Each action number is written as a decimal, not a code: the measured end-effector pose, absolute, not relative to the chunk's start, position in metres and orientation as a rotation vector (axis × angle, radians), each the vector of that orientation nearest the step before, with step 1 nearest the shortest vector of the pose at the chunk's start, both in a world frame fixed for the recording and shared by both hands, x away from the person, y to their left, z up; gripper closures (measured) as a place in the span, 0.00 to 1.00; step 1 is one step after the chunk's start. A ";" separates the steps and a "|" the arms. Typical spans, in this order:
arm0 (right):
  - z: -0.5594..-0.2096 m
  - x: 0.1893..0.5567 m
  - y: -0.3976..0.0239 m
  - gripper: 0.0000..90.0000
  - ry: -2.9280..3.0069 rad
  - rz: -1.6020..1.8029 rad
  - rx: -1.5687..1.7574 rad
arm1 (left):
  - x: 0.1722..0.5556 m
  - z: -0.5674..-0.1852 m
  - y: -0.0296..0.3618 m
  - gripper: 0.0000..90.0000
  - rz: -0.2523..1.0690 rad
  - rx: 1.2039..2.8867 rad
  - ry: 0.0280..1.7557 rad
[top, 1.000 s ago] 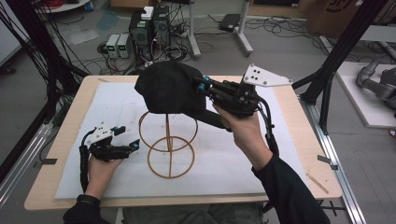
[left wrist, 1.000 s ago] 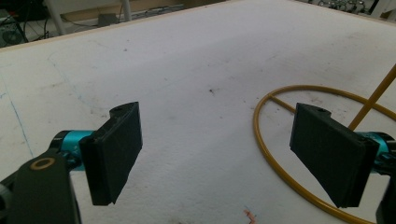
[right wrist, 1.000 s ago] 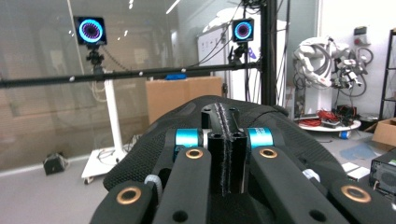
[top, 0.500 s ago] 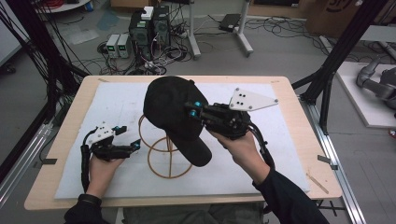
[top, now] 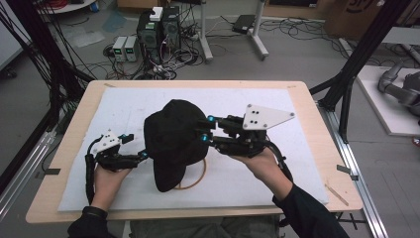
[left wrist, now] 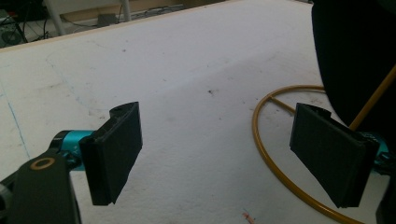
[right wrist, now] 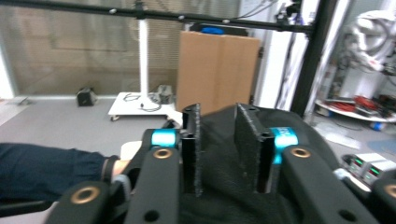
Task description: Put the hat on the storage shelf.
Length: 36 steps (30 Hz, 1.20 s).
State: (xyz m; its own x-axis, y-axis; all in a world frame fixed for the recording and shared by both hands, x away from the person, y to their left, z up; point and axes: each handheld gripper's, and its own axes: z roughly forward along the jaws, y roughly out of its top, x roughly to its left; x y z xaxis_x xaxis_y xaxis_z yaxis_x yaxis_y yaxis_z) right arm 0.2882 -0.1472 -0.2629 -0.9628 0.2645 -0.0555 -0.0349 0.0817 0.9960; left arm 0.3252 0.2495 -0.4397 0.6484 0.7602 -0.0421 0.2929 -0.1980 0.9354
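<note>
Black cap (top: 173,141) sits draped over the gold wire stand (top: 195,181) mid-tabletop (top: 307,99). Right claw (top: 204,130) has just been opening; jaws stand part-open astride the cap's crown fabric, pads apparently off it. Left claw (top: 141,155) is wide open, empty, beside the stand's base ring. Advice: back the right claw straight away, no snagging. Stand's upper part hidden under cap; seating unverifiable.

Room inventory: 1 wooden table (top: 307,94), covered by a white mat (top: 124,106). Grey floor (top: 297,54), strewn with cables. Computer towers (top: 158,29) and 2 small grey boxes (top: 126,48) are set behind the table. Black frame struts (top: 354,64) are placed at right. 1 cardboard box (right wrist: 217,70) is stood beside a glazed partition (right wrist: 70,51).
</note>
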 end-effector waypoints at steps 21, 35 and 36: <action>-0.358 0.369 -0.312 0.27 1.868 1.567 1.147 | 0.329 -0.434 0.261 0.19 0.593 1.732 0.879; -0.389 0.365 -0.370 0.25 2.035 1.338 0.994 | 0.331 -0.433 0.263 0.19 0.615 1.721 0.884; -0.391 0.365 -0.369 0.24 2.023 1.348 1.012 | 0.330 -0.433 0.263 0.19 0.617 1.719 0.883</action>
State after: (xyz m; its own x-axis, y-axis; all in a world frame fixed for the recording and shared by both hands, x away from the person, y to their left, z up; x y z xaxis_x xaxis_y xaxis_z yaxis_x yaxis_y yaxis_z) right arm 0.3652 -0.3695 -0.3912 -0.5969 0.8023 -0.0054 0.3038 0.2322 0.9240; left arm 0.3304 0.2628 -0.4329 0.5934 0.8047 -0.0190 0.2593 -0.1688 0.9509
